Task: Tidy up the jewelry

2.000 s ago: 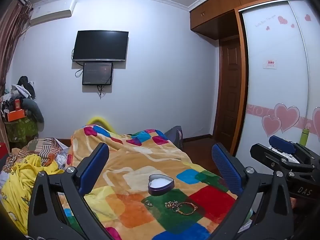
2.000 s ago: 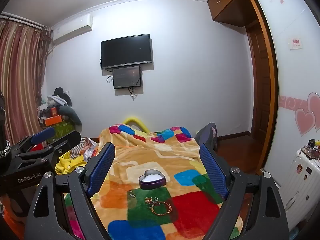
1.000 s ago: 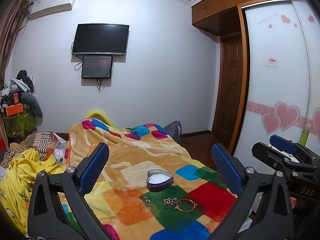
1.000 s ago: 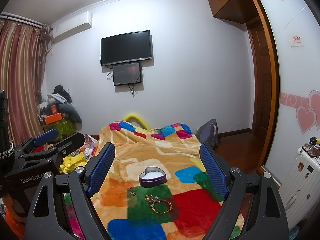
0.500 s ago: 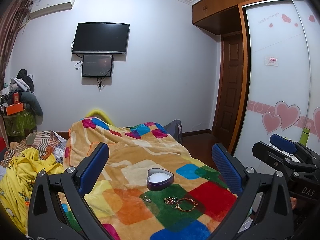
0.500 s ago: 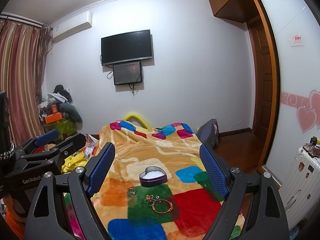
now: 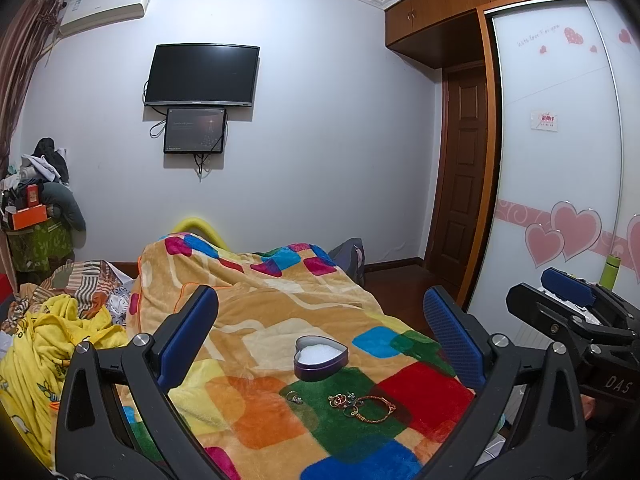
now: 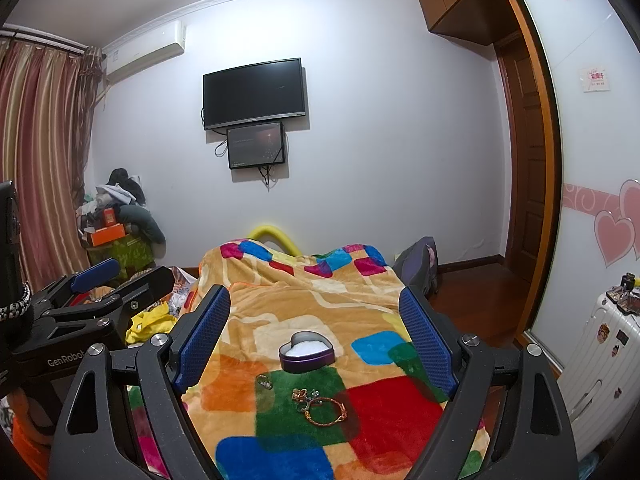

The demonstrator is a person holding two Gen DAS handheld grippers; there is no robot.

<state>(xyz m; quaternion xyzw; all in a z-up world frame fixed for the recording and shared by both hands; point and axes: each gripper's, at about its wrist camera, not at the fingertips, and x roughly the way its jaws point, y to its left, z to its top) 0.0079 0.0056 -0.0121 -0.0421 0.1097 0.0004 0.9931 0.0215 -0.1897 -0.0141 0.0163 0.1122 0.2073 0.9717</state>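
A purple heart-shaped box (image 7: 320, 357) with a white lining stands open on a colourful checked blanket (image 7: 264, 412); it also shows in the right wrist view (image 8: 306, 351). In front of it on a green patch lie a small ring (image 7: 295, 398), a gold charm cluster (image 7: 345, 401) and a red-gold bracelet (image 7: 374, 409). The right wrist view shows the ring (image 8: 264, 381), the charms (image 8: 305, 395) and the bracelet (image 8: 326, 411). My left gripper (image 7: 320, 344) and right gripper (image 8: 316, 340) are both open and empty, held above and short of the jewelry.
The bed runs away toward a white wall with a television (image 7: 202, 75). Yellow bedding (image 7: 44, 344) and a clothes pile (image 7: 36, 200) lie left. A wardrobe with heart decals (image 7: 560, 200) and a wooden door (image 7: 460, 184) stand right. A white suitcase (image 8: 600, 356) is at the far right.
Both views have shifted slightly, with the bed and jewelry sitting a little lower and nearer. Both grippers stay open; the jewelry and the box have not moved.
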